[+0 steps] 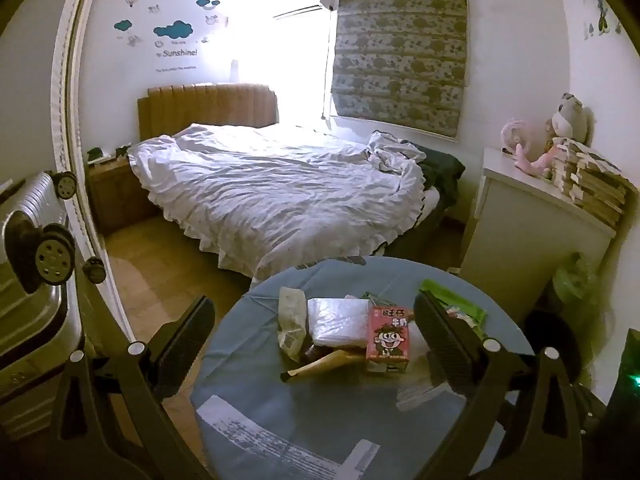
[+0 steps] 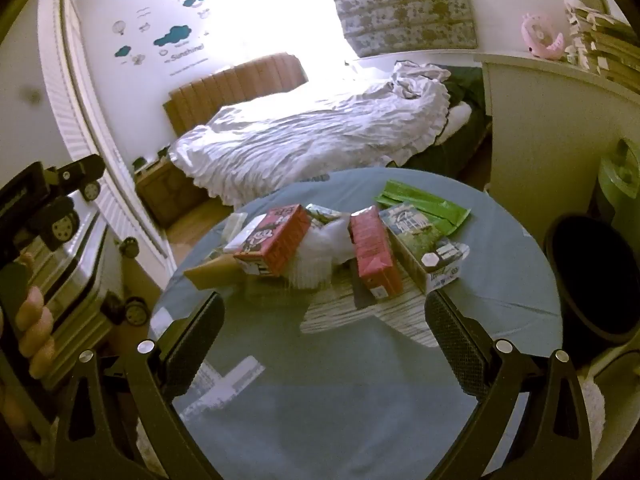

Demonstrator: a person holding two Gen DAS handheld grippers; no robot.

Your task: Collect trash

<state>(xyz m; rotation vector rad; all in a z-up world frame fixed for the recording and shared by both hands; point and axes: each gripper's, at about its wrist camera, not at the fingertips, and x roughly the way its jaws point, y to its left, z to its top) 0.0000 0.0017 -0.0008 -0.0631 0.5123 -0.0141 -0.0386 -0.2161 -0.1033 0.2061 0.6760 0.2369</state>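
Trash lies in a pile on a round blue table (image 1: 320, 412) (image 2: 360, 380). It holds a red cartoon milk carton (image 1: 389, 334) (image 2: 276, 240), a second red carton (image 2: 374, 254), a green-and-white carton (image 2: 424, 250), a green wrapper (image 1: 460, 304) (image 2: 424, 204), a clear plastic pack (image 1: 340, 322), a crumpled wrapper (image 1: 290, 320) and a tan paper piece (image 1: 320, 364) (image 2: 214, 272). My left gripper (image 1: 316, 344) is open above the table, its jaws astride the pile. My right gripper (image 2: 324, 312) is open and empty, just short of the cartons.
A dark round bin (image 2: 592, 276) stands right of the table, with a green bag (image 1: 576, 284) by it. A silver suitcase (image 1: 32, 280) is at the left. A bed (image 1: 280, 184) lies behind, and a white cabinet (image 1: 532, 224) with books and toys at the right.
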